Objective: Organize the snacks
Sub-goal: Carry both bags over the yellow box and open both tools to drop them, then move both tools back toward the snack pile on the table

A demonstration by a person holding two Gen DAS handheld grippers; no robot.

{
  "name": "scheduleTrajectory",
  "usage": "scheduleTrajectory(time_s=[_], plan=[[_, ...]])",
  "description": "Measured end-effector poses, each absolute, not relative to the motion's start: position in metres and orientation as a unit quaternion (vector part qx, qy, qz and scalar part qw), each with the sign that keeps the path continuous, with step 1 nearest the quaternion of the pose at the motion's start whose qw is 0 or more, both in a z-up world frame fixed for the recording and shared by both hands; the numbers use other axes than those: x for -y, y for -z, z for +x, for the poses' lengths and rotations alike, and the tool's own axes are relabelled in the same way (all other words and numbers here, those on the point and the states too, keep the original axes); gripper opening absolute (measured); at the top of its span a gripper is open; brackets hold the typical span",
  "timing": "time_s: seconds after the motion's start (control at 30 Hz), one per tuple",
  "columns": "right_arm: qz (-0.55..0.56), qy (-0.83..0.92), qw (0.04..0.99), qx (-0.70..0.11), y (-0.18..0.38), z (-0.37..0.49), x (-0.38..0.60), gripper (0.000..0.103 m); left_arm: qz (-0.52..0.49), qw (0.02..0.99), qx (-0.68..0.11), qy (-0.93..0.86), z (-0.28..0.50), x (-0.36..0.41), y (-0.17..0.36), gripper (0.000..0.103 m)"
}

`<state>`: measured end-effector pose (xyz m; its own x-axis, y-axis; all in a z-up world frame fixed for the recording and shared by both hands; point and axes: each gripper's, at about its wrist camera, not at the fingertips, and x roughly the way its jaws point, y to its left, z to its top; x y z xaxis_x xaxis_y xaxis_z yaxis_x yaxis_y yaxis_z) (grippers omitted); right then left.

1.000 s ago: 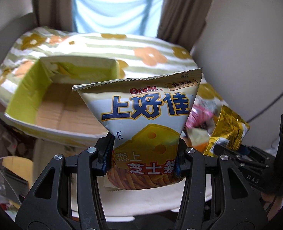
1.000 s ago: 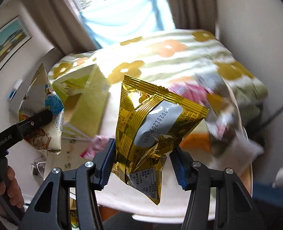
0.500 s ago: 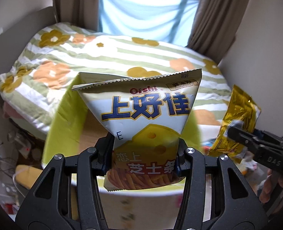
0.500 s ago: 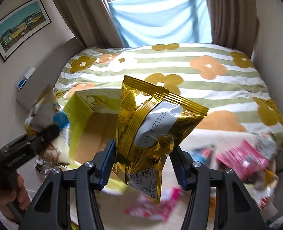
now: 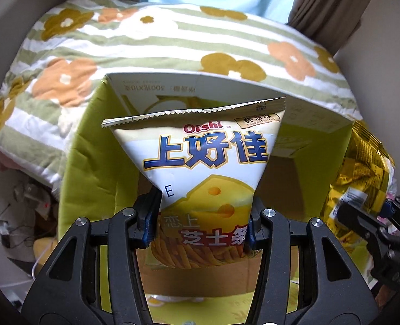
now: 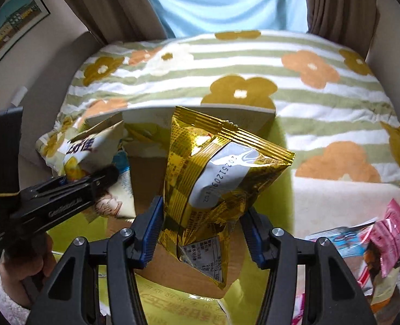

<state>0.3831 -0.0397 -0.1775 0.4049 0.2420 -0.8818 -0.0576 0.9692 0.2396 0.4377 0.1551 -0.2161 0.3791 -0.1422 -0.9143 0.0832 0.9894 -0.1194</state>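
My left gripper (image 5: 203,222) is shut on a white and yellow Oishi cheese-stick bag (image 5: 205,173) and holds it upright over the open cardboard box (image 5: 91,146). My right gripper (image 6: 200,233) is shut on a gold foil snack bag (image 6: 216,178), also above the box (image 6: 281,168). In the left wrist view the gold bag (image 5: 362,173) and the right gripper (image 5: 376,233) show at the right. In the right wrist view the Oishi bag (image 6: 91,154) and the left gripper (image 6: 64,189) show at the left.
The box has green flaps and a brown floor (image 6: 146,178). Behind it lies a bed with a green-striped flowered blanket (image 5: 173,40). Several loose snack packets (image 6: 389,238) lie on the table to the right of the box. Clutter and cables (image 5: 24,216) lie on the floor at left.
Both grippers have moved left and over the box, each still holding its bag. The box now fills the view beneath both bags, and the loose packets have slid to the right edge.
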Motion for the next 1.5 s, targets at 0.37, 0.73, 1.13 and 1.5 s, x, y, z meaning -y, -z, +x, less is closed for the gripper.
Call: scheduleTrajectory(time_s=[0.37, 0.73, 1.13, 1.5], plan=[[0.071, -0.097, 0.825, -0.553, 0.190, 0.393, 0.036, 0.051, -0.022, 0.840, -0.541, 0.032, 0.442, -0.166, 0.204, 0.099], [0.013, -0.123, 0.802, -0.584, 0.210, 0.409, 0.020, 0.061, -0.028, 0.857, -0.514, 0.015, 0.401, -0.180, 0.176, 0.099], [0.034, -0.136, 0.827, -0.544, 0.194, 0.382, 0.028, 0.102, -0.038, 0.863, -0.504, 0.001, 0.356, -0.188, 0.164, 0.099], [0.055, -0.112, 0.852, -0.508, 0.147, 0.343, 0.049, 0.102, -0.031, 0.879, -0.472, 0.051, 0.331, -0.161, 0.129, 0.099]])
